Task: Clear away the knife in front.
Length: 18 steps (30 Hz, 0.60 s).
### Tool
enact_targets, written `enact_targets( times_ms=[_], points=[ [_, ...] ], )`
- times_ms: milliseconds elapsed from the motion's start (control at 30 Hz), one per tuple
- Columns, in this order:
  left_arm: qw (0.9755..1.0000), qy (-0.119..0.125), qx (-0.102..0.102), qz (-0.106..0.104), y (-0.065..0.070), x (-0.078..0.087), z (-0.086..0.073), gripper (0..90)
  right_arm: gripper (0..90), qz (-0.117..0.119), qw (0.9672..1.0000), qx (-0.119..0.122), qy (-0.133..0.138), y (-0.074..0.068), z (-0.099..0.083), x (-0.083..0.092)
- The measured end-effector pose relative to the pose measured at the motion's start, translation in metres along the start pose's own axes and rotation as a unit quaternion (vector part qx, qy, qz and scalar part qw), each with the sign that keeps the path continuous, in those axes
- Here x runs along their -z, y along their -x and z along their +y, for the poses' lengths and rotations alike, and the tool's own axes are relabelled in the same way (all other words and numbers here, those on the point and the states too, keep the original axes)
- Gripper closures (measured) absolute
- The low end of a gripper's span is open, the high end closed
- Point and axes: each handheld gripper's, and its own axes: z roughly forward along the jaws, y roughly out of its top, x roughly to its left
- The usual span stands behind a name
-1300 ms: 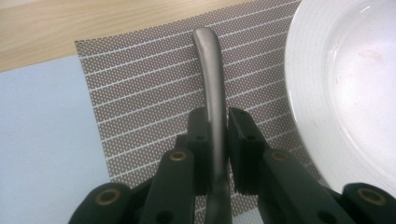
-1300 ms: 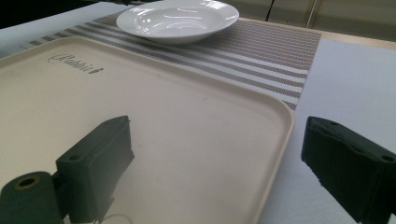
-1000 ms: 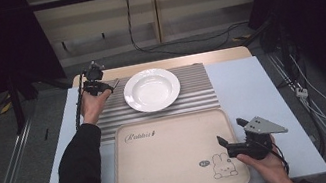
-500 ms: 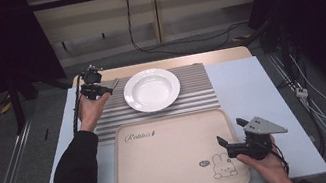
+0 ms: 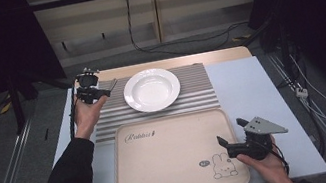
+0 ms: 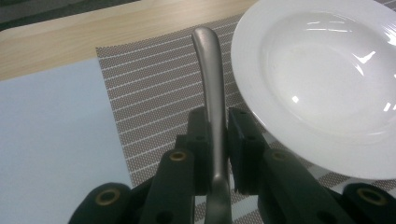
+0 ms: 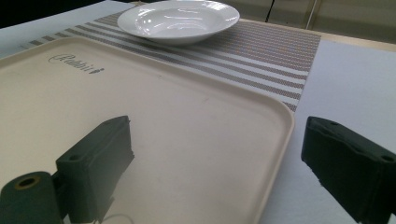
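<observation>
My left gripper (image 5: 91,91) is shut on the handle of a grey metal utensil (image 6: 208,60), whose rounded end points forward over the striped placemat (image 6: 154,93). It hovers at the placemat's far left corner, just left of the white deep plate (image 5: 152,90). In the left gripper view the plate (image 6: 317,79) lies close on the right, apart from the utensil. My right gripper (image 5: 230,132) stands open with nothing between its jaws, low over the right edge of the beige tray (image 5: 165,172), near its rabbit print. The right gripper view shows the gripper (image 7: 217,135) straddling the tray's rim (image 7: 280,121).
The striped placemat (image 5: 199,90) lies across the far half of the pale blue table cover (image 5: 252,91), with the tray in front of it. A wooden strip (image 5: 176,62) borders the table's far edge. Cables run over the floor behind and to the right.
My left gripper has drifted a little left and toward the person with the utensil in it. The right gripper has not moved.
</observation>
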Motion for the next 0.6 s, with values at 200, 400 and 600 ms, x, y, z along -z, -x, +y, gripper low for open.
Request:
enact_targets(
  times_ms=[200, 400, 600],
  points=[
    [0.9998, 0.01, -0.009, -0.011, 0.008, 0.01, -0.008, 79.8, 8.7, 0.0, 1.0, 0.001, -0.001, 0.0, 0.0, 0.0],
    [0.9994, 0.017, -0.018, -0.025, 0.018, 0.016, -0.018, 79.9, 8.7, 0.001, 1.0, 0.001, -0.001, -0.001, 0.0, 0.0],
    [0.9993, 0.01, -0.019, -0.03, 0.025, 0.018, -0.031, 79.8, 8.7, 0.001, 1.0, 0.001, -0.001, -0.001, 0.0, 0.0]
  ],
)
